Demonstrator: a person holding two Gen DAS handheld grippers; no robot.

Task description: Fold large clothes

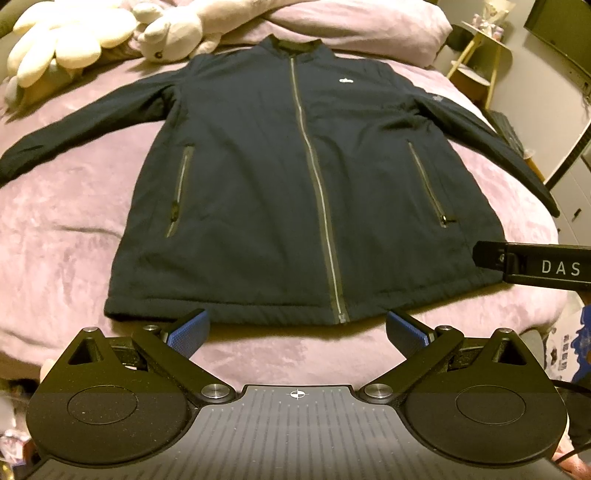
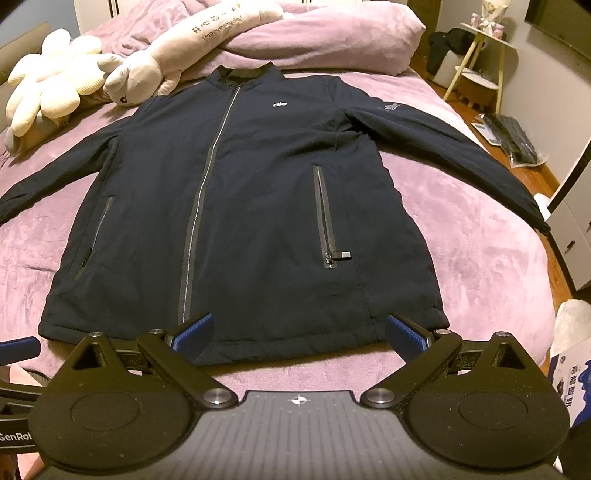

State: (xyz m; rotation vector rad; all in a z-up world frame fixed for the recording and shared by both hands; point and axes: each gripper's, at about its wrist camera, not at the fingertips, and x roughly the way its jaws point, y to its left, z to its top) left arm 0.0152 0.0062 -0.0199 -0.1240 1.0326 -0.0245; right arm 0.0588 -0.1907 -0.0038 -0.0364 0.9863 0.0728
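Tools first: my left tool (image 1: 297, 330) hangs with its blue pads spread wide and nothing between them, just short of the hem of the navy jacket (image 1: 295, 177), almost in line with the foot of the front zipper (image 1: 314, 177). My right tool (image 2: 299, 334) is likewise spread and empty, its pads over the hem on my right half of the garment, below the pocket zipper (image 2: 327, 218).

Jacket: zipped shut, front up, lying flat on the bed (image 2: 461, 229), collar toward the pillow (image 2: 332, 33), both sleeves stretched outward. The right sleeve (image 2: 461, 155) reaches the bed's edge; the left sleeve (image 1: 74, 133) points toward the plush toys (image 1: 74, 40).

Step in hand, as I judge it: no fold is made yet, so the first grasp is being chosen. To do it well I would move each tool outward to a sleeve or a side seam instead of pinching the hem's middle, take the whole padded thickness between the pads, and lift only enough to clear the cover. Folding each sleeve inward across the chest before halving the body should keep the edges square. The shell looks slippery, so a shallow bite may slide off.
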